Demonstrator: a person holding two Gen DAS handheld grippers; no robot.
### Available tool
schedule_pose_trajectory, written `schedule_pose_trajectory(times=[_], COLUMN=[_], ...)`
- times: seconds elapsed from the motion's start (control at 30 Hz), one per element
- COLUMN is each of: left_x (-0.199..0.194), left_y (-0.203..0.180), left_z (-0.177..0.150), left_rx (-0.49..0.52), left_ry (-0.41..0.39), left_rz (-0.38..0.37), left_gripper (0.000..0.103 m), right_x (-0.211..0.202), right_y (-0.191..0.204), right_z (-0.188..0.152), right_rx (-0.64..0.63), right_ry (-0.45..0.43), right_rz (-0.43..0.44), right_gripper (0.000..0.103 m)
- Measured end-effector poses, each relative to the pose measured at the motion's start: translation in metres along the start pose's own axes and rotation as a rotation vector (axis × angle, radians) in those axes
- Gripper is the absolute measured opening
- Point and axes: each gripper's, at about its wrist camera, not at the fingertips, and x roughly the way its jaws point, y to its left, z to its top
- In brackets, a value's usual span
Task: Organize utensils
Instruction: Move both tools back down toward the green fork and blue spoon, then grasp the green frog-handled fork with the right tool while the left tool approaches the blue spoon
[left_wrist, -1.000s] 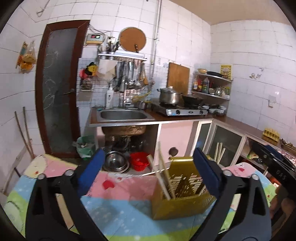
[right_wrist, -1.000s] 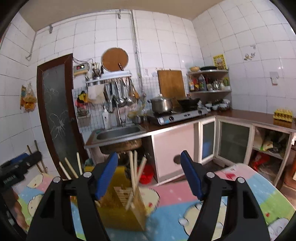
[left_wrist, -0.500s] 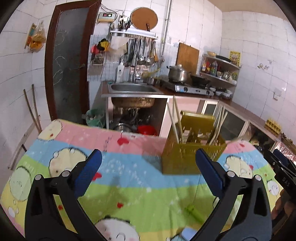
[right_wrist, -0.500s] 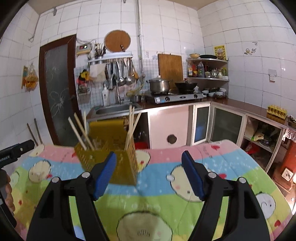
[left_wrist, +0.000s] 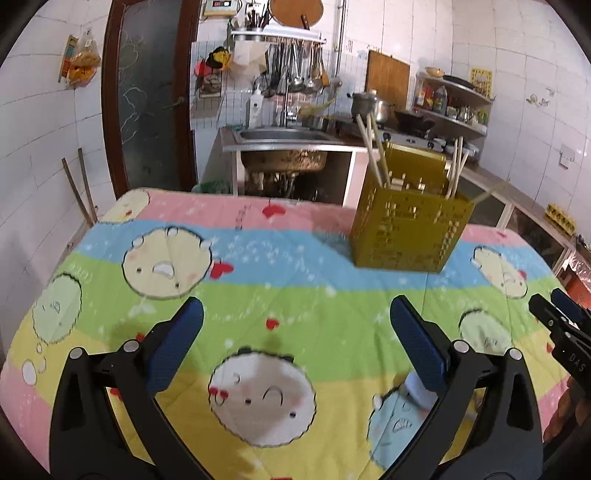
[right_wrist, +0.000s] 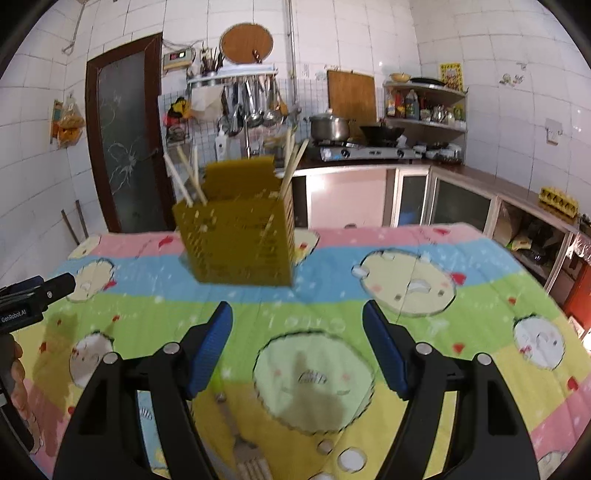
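A yellow perforated utensil caddy (left_wrist: 410, 229) (right_wrist: 240, 247) stands upright on the far part of the cartoon-print tablecloth (left_wrist: 258, 295), with several wooden chopsticks (left_wrist: 373, 147) (right_wrist: 184, 177) sticking out of it. My left gripper (left_wrist: 295, 321) is open and empty over the cloth, short of the caddy. A pale blue and white item (left_wrist: 417, 391) lies by its right finger, blurred. My right gripper (right_wrist: 297, 317) is open and empty too. A pale wooden fork-like utensil (right_wrist: 247, 461) lies low between its fingers.
Each gripper shows at the edge of the other's view: the right one (left_wrist: 561, 325), the left one (right_wrist: 33, 295) with a hand (right_wrist: 14, 365) below it. Behind the table are a sink (left_wrist: 284, 136), a stove with a pot (right_wrist: 328, 127), cabinets and a dark door (right_wrist: 125, 129).
Both grippers have sunk and tipped downward. The tablecloth now fills the lower part of both views, and the caddy sits higher and farther off. The jaws stay open.
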Motion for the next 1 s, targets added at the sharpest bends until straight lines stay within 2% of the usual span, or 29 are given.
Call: schedule_pose_trajectory(times=[0.2,0.5,0.6,0.73,0.8,0.9,1.0], left_x=[0.016,0.043,0.046,0.047,0.047,0.048,0.046], left_y=[0.008,0.018,0.018,0.016,0.015,0.013,0.006], left_z=[-0.015,-0.029,-0.030,-0.031,-0.031,-0.031,-0.031], left_rx=[-0.018,-0.056,-0.055,-0.039,-0.041,-0.052,-0.054], left_ry=[0.063,0.146,0.158,0.164,0.169,0.181,0.188], left_rz=[0.005,0.033,0.038,0.050,0.052,0.051,0.044], left_gripper=[0.098,0.098,0.098,0.098,0.098,0.098,0.098], right_x=[0.014,0.053,0.071,0.094,0.100,0.104,0.098], right_y=[0.016,0.051,0.061,0.073,0.078,0.082,0.079], right_z=[-0.012,-0.027,-0.028,-0.028,-0.029,-0.030,-0.028], right_rx=[-0.051,-0.177,-0.200,-0.201,-0.200,-0.198,-0.179], right_ry=[0.062,0.217,0.278,0.356,0.376,0.389,0.379], right_rz=[0.005,0.044,0.060,0.070,0.077,0.085,0.092], right_gripper=[0.072,0.069,0.059,0.054,0.042,0.017,0.017])
